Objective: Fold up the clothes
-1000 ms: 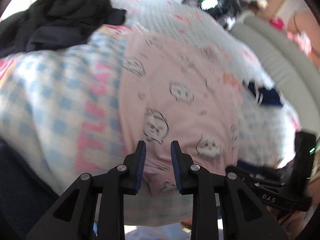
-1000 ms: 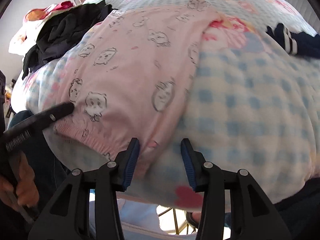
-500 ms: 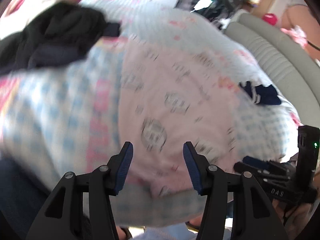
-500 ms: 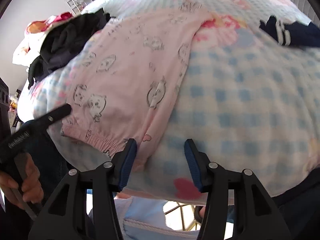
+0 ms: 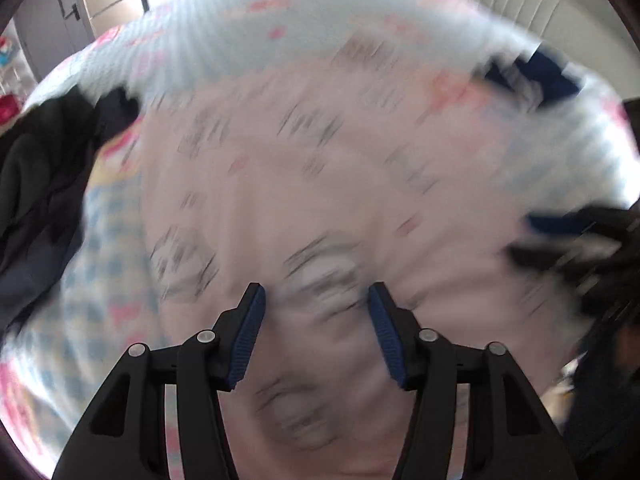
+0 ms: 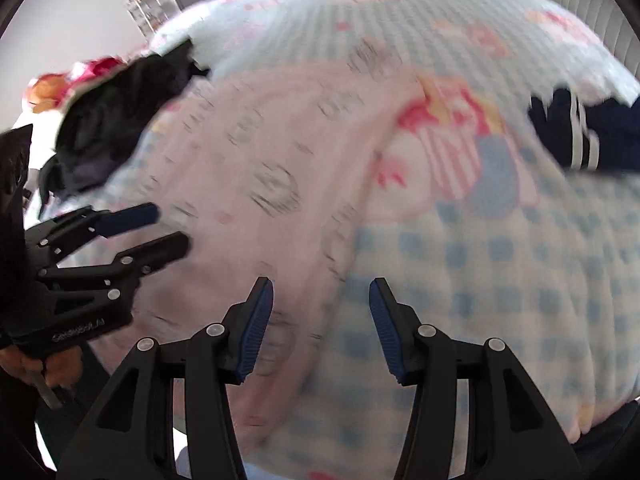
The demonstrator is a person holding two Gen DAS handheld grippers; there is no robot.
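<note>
A pale pink garment printed with small grey cartoon faces (image 6: 272, 184) is seen spread flat across a soft bedcover of blue-and-white check with pink and red cartoon patches (image 6: 500, 264). The garment is shown in the left wrist view (image 5: 320, 184) filling the middle of the frame, though much of that view is smeared by motion blur and the print cannot be read clearly. The left gripper (image 5: 316, 320) is held above the near part of the pink cloth with its blue-padded jaws set wide apart, and nothing is gripped between them. The right gripper (image 6: 321, 312) is likewise spread wide and empty, and is placed over the right-hand edge of the garment, where pink cloth meets the checked cover. In the right wrist view the left gripper (image 6: 166, 226) is seen at the left, over the garment's left side, held by a hand (image 6: 60, 368) at the lower left edge. A heap of black clothing (image 6: 120, 116) is piled on the bedcover beyond the garment's far left corner, touching or just beside it. A dark navy item with white stripes (image 6: 580, 136) is lying on the cover at the right, well apart from the pink garment.
</note>
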